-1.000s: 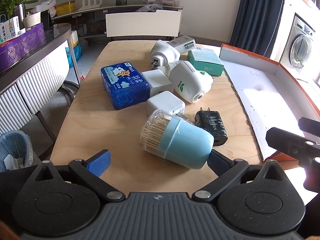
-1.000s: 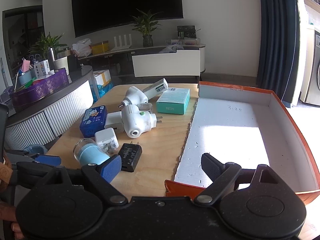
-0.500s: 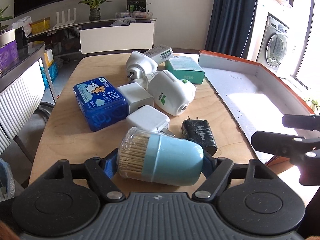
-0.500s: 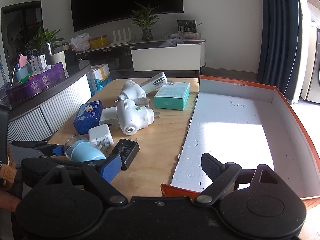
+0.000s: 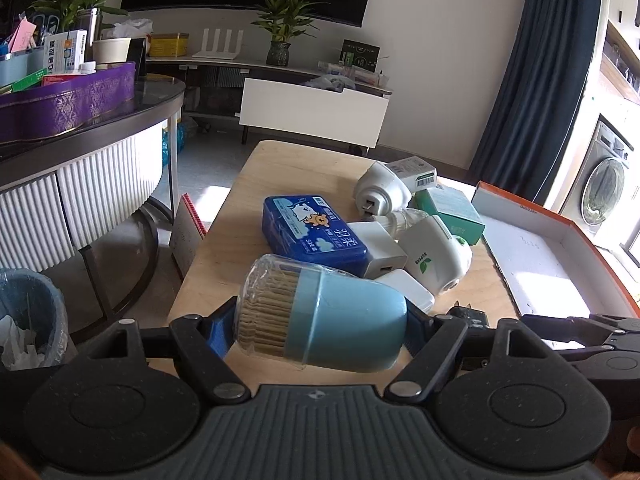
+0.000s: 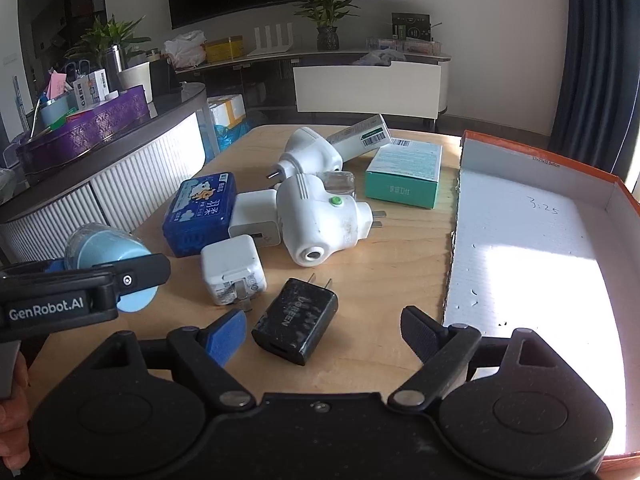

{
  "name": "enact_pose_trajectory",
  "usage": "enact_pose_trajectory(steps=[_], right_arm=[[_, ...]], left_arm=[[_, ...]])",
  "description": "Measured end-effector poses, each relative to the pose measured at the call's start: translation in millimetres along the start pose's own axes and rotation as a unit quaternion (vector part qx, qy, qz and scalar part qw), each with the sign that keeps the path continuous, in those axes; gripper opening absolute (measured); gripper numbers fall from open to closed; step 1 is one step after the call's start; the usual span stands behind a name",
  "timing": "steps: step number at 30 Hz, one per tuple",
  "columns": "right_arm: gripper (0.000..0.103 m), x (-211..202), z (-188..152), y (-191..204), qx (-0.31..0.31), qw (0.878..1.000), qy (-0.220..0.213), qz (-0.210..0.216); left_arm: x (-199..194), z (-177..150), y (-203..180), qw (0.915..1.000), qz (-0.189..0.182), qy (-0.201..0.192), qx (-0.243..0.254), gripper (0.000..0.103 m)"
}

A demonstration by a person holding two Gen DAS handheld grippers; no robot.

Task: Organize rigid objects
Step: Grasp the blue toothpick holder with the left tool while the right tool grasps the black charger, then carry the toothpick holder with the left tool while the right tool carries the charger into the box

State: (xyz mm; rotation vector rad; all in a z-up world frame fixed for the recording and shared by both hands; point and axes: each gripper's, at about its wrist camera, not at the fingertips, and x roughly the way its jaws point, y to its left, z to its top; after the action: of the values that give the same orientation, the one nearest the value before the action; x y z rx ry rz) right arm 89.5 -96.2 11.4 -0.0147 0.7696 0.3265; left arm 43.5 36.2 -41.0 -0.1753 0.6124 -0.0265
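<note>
The left gripper [image 5: 320, 322] now clamps the pale blue plastic toothpick jar [image 5: 326, 318], apparently lifted. The right gripper [image 6: 322, 334], apart but narrowing, straddles the black plastic charger [image 6: 295, 320] beside the orange-rimmed cardboard box [image 6: 532, 248].

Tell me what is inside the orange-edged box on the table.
The orange-edged box shows only its bare white floor with "3:25" handwritten on it, a sunlit patch and a few small specks. Nothing has been placed inside it. Its near corner is hidden behind the right gripper.

Pale blue toothpick holder [image 5: 344, 320], black charger [image 6: 296, 320], dark blue cartoon-printed tissue pack [image 5: 314, 234], orange-rimmed white box [image 6: 540, 240].
</note>
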Motion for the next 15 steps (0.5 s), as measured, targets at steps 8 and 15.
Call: enact_pose_trajectory(steps=[8, 15], right_arm=[[0.044, 14.7, 0.2, 11.4, -0.022, 1.0, -0.003, -0.014], [0.043, 1.9, 4.6, -8.1, 0.01, 1.0, -0.002, -0.007]], left_arm=[[-2.1, -2.2, 3.4, 1.0, -0.004, -0.003, -0.002, 0.08], [-0.7, 0.5, -0.7, 0.9999, -0.009, 0.001, 0.005, 0.08]])
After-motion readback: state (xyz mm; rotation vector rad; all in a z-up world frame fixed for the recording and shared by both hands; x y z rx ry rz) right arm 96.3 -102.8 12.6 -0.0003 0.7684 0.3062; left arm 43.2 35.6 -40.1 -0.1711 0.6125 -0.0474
